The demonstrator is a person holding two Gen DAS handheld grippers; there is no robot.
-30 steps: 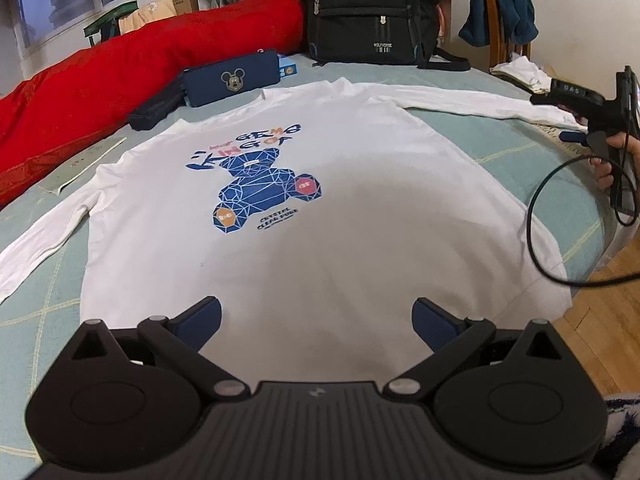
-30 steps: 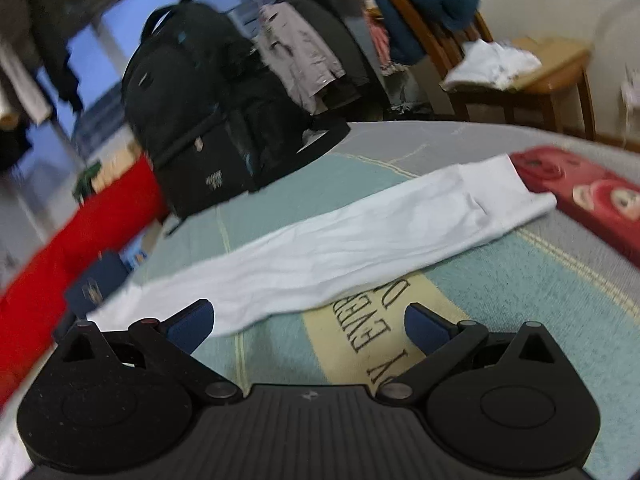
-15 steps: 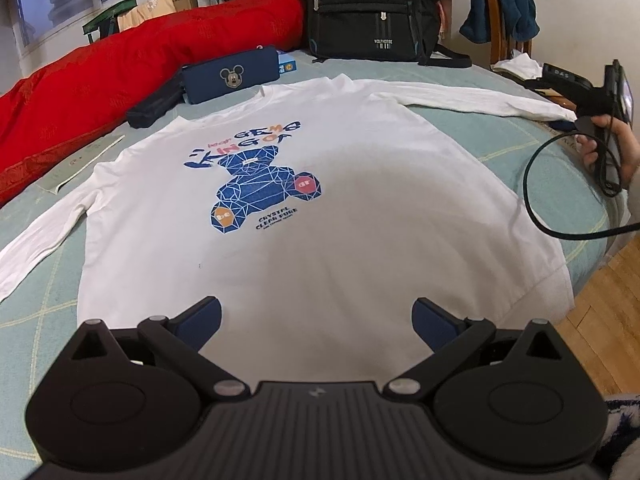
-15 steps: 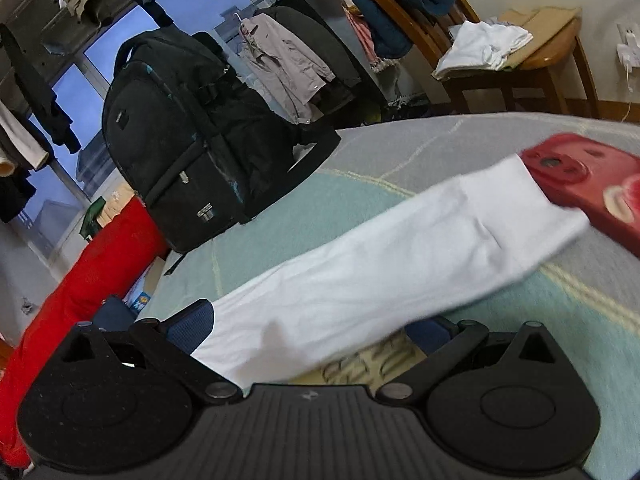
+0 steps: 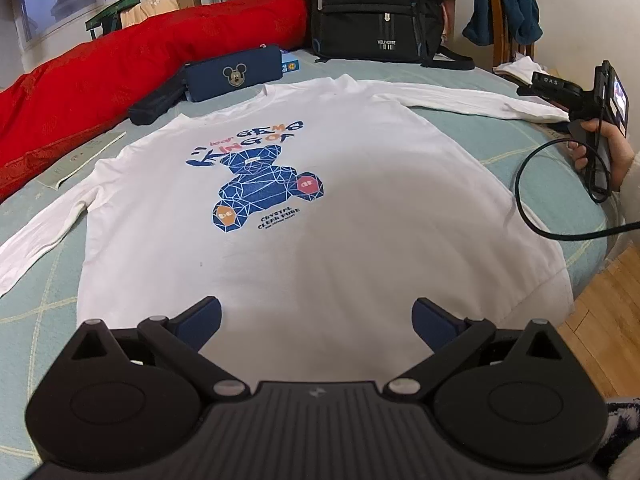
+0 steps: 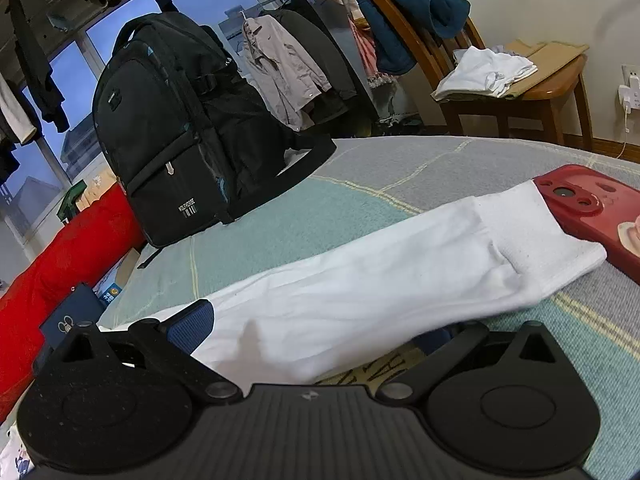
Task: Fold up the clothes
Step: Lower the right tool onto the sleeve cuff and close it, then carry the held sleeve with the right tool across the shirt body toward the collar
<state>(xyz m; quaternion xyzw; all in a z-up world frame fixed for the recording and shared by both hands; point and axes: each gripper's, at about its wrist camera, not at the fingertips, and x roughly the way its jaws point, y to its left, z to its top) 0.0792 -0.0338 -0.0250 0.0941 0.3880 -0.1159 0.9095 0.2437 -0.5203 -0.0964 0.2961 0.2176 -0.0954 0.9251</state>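
A white long-sleeved shirt (image 5: 340, 184) with a blue bear print lies face up, spread flat on the bed. My left gripper (image 5: 316, 320) hovers open just above its hem, with nothing between the fingers. At the right edge a hand holds my right gripper (image 5: 532, 90) against the end of the shirt's right sleeve (image 5: 460, 100). In the right wrist view that sleeve (image 6: 380, 288) runs across the open right gripper (image 6: 316, 332). The cloth sits between the fingers and drapes over the right one, hiding most of it. The cuff (image 6: 548, 248) points right.
A red phone (image 6: 592, 216) touches the cuff. A black backpack (image 5: 376, 8), a navy pouch (image 5: 232, 74) and a red quilt (image 5: 120, 76) line the far side. A wooden chair (image 6: 516, 92) with clothes stands beyond the bed. The bed edge and wooden floor (image 5: 608, 320) are at right.
My right gripper has moved forward and down onto the sleeve, so the cloth now lies between its fingers. The left gripper has barely shifted.
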